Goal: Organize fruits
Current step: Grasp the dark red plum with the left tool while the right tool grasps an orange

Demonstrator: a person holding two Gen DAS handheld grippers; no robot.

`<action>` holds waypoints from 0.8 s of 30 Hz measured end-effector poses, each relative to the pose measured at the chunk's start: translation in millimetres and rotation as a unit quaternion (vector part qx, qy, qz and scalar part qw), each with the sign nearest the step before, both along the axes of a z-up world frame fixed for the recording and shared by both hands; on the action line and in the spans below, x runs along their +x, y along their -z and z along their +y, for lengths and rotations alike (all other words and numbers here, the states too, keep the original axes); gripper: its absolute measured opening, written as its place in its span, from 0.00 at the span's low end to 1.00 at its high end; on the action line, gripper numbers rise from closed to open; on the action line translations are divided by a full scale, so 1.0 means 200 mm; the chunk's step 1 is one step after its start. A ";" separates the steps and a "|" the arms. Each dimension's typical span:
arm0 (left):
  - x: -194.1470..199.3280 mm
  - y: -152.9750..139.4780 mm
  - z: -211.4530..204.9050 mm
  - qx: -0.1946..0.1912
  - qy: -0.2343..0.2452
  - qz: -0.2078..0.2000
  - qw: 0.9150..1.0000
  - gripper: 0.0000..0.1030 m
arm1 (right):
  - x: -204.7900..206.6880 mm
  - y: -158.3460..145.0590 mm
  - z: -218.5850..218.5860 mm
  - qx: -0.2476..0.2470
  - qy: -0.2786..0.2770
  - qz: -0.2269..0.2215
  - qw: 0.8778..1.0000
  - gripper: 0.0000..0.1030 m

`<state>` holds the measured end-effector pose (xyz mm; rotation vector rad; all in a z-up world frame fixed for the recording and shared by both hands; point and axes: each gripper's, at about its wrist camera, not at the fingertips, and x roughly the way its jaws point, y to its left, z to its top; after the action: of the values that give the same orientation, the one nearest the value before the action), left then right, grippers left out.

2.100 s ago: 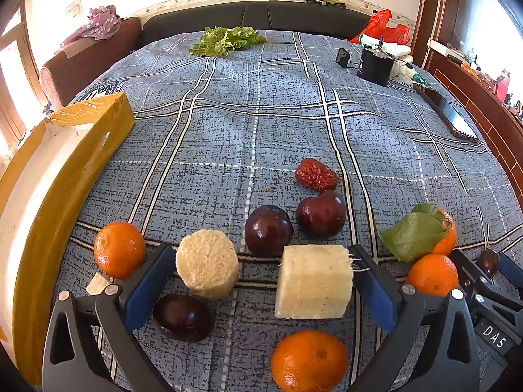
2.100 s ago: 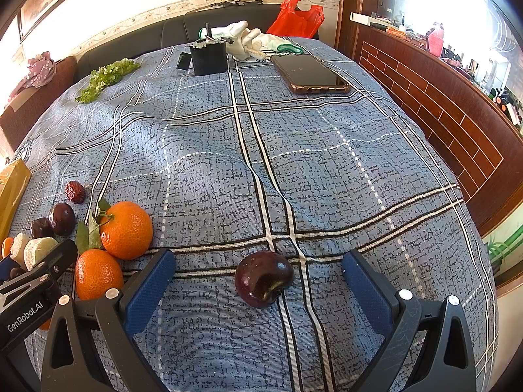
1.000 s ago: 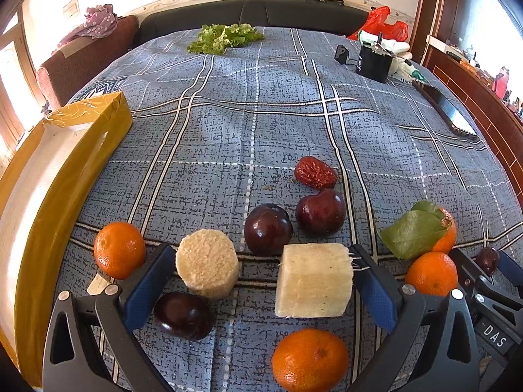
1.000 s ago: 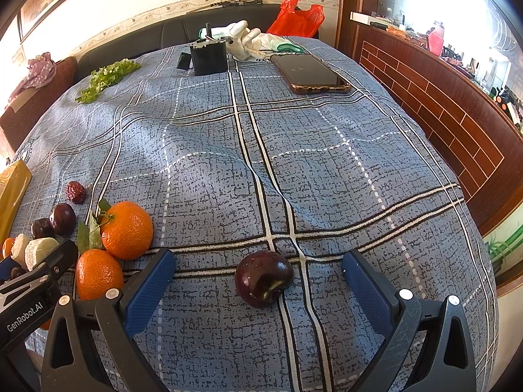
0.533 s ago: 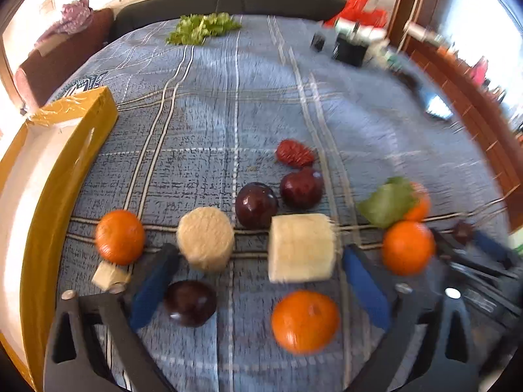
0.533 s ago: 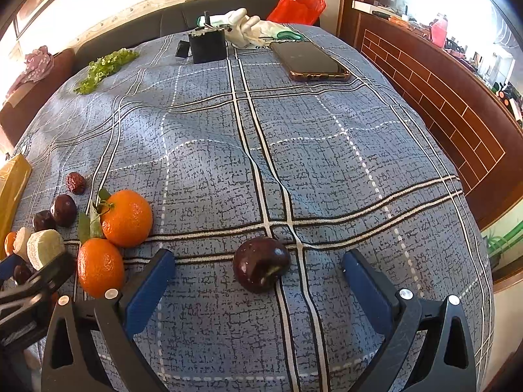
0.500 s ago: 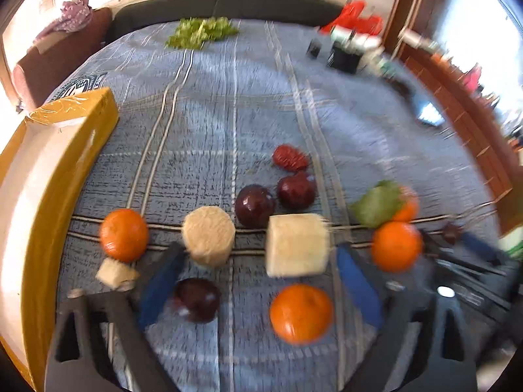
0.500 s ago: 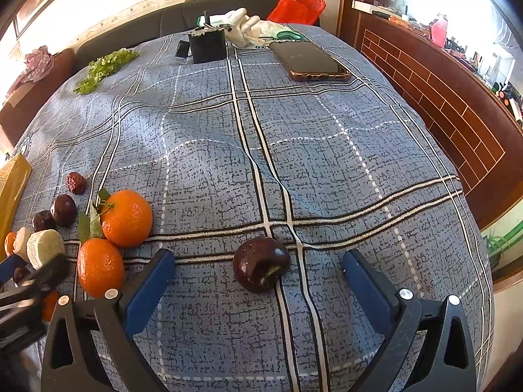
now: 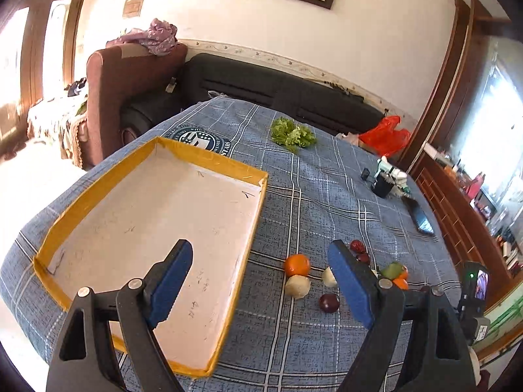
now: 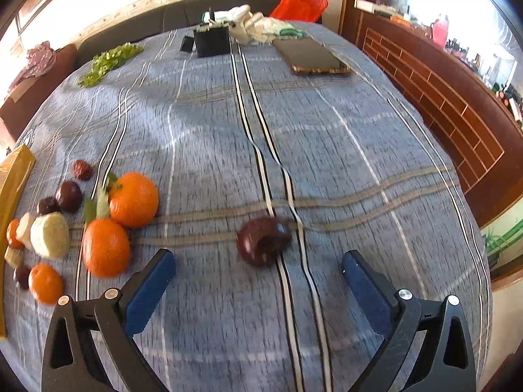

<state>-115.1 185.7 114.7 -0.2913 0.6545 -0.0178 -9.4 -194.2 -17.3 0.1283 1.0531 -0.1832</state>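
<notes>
**Both grippers wide open, fruit loose on the cloth**

Your left gripper (image 9: 261,277) is held high above the table with its blue pads spread wide and nothing between them. Below it lies the yellow-edged tray (image 9: 202,156), its white floor bare, resting on the blue plaid tablecloth (image 9: 310,202). Just beside the tray's right wall sits the fruit cluster — a tangerine (image 9: 296,264), a pale peeled chunk (image 9: 297,286) touching it from below, and a dark plum (image 9: 329,302) a little nearer to you.

Your right gripper (image 10: 258,271) is low over the cloth, its jaws also spread wide and holding nothing. A dark red plum (image 10: 263,240) lies alone on the cloth just ahead of the gap between the fingers, apart from both pads; the view is blurred there. Off to the left you have two large tangerines (image 10: 133,199) touching one another with green leaves (image 10: 98,205) against them, then pale cut chunks (image 10: 50,235), two smaller tangerines (image 10: 45,283), several dark plums (image 10: 68,196) and a wrinkled red date (image 10: 81,170) — all near the tray's yellow edge.

At the far side of the table are a bunch of lettuce (image 10: 108,58), a black box (image 10: 211,43) and a phone (image 10: 315,57)
</notes>
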 end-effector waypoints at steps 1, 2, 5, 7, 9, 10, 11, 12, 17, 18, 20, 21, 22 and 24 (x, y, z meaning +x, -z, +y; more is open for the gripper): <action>-0.01 0.02 0.01 -0.001 0.002 -0.003 1.000 0.82 | -0.04 -0.02 -0.01 0.005 0.004 -0.004 1.000 0.88; -0.01 0.04 0.02 0.000 0.002 -0.003 1.000 0.82 | -0.08 -0.05 -0.01 0.016 0.004 -0.016 1.000 0.88; 0.00 0.11 0.02 -0.012 0.009 0.008 1.000 0.82 | -0.19 -0.17 0.06 0.046 -0.034 -0.066 0.996 0.88; 0.00 0.15 0.01 -0.028 0.027 0.015 0.999 0.78 | -0.22 -0.23 0.16 0.075 -0.082 -0.093 0.989 0.88; 0.00 0.18 -0.03 -0.031 0.055 0.016 0.998 0.61 | -0.22 -0.25 0.28 0.113 -0.141 -0.102 0.978 0.87; 0.00 0.18 -0.04 -0.028 0.063 0.019 0.997 0.59 | -0.21 -0.25 0.34 0.122 -0.162 -0.102 0.974 0.83; 0.00 0.19 -0.06 -0.023 0.073 0.020 0.997 0.55 | -0.20 -0.24 0.40 0.125 -0.180 -0.101 0.970 0.81; -0.01 0.20 -0.08 -0.018 0.082 0.020 0.996 0.55 | -0.18 -0.22 0.46 0.125 -0.196 -0.098 0.968 0.76; -0.01 0.24 -0.17 -0.003 0.137 0.022 0.990 0.55 | -0.10 -0.13 0.61 0.135 -0.226 -0.073 0.962 0.62; 0.00 0.25 -0.19 0.001 0.147 0.024 0.989 0.55 | -0.08 -0.10 0.62 0.136 -0.226 -0.064 0.962 0.59; 0.01 0.26 -0.24 0.005 0.170 0.026 0.985 0.55 | -0.06 -0.06 0.62 0.144 -0.228 -0.048 0.962 0.46; 0.02 0.27 -0.28 0.009 0.181 0.028 0.983 0.55 | -0.06 -0.05 0.61 0.144 -0.228 -0.051 0.961 0.40; 0.03 0.27 -0.30 0.013 0.188 0.031 0.982 0.55 | -0.05 -0.05 0.60 0.147 -0.230 -0.050 0.961 0.38; 0.05 0.30 -0.37 0.025 0.208 0.040 0.977 0.54 | -0.06 -0.05 0.58 0.156 -0.230 -0.051 0.959 0.38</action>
<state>-105.0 110.7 55.5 -0.1026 0.7864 -0.3929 -22.3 -77.7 -8.0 0.1713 0.9759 0.4085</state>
